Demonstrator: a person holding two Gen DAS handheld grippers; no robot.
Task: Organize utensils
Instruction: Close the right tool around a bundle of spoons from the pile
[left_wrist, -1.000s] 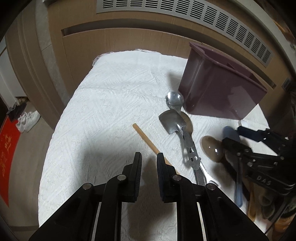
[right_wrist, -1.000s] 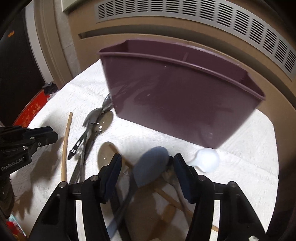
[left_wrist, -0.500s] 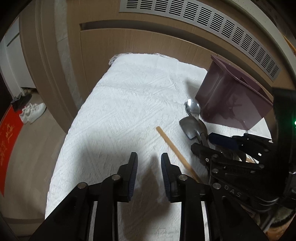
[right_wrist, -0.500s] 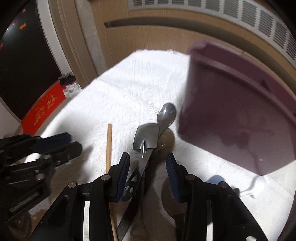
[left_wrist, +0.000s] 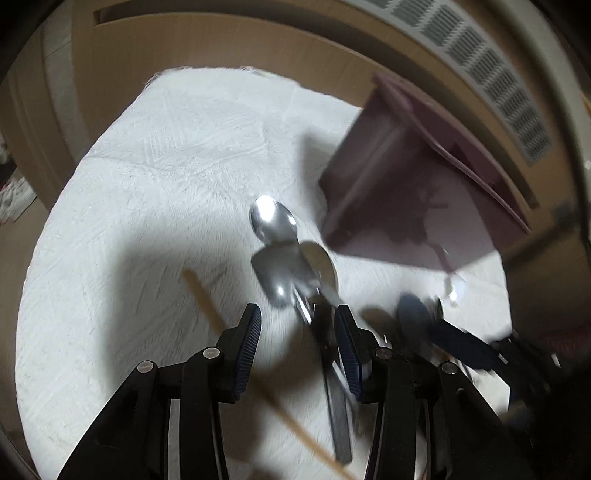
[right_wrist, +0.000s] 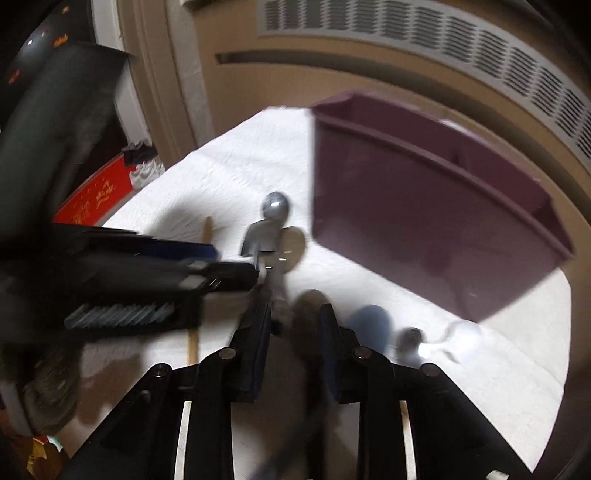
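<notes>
Both grippers over the utensil pile, fingers parted

Left wrist view, blurred: left gripper (left_wrist: 297, 334) angled down over the white cloth (left_wrist: 155, 177) on the table. Fingers (left_wrist: 251, 332) apart, just been opening, pads touching nothing; dark handles of the pile running under the right-hand finger, no grip visible. Ahead of the tips, a metal spatula (left_wrist: 280, 269) lying over a steel spoon (left_wrist: 273, 219), a second shiny bowl just beside it. Wooden stick (left_wrist: 207, 299) slanting across the cloth left of the pile. Purple bin (left_wrist: 406, 192) standing at the far right of the cloth, near the pile. Right gripper (left_wrist: 476, 349) reaching in low at the right, beside a blue spoon (left_wrist: 413, 314).

Right wrist view, blurred: right gripper (right_wrist: 295, 325) over the same pile, fingers (right_wrist: 260, 332) apart with a narrow gap, just been closing; a dark brownish spoon bowl (right_wrist: 310, 306) between the tips, contact impossible to tell. Left gripper (right_wrist: 236, 271) entering from the left, tips at the spatula (right_wrist: 264, 236). Blue spoon (right_wrist: 369, 321) and white plastic spoon (right_wrist: 465, 338) on the cloth to the right. Purple bin (right_wrist: 424, 221) behind, upright.
</notes>
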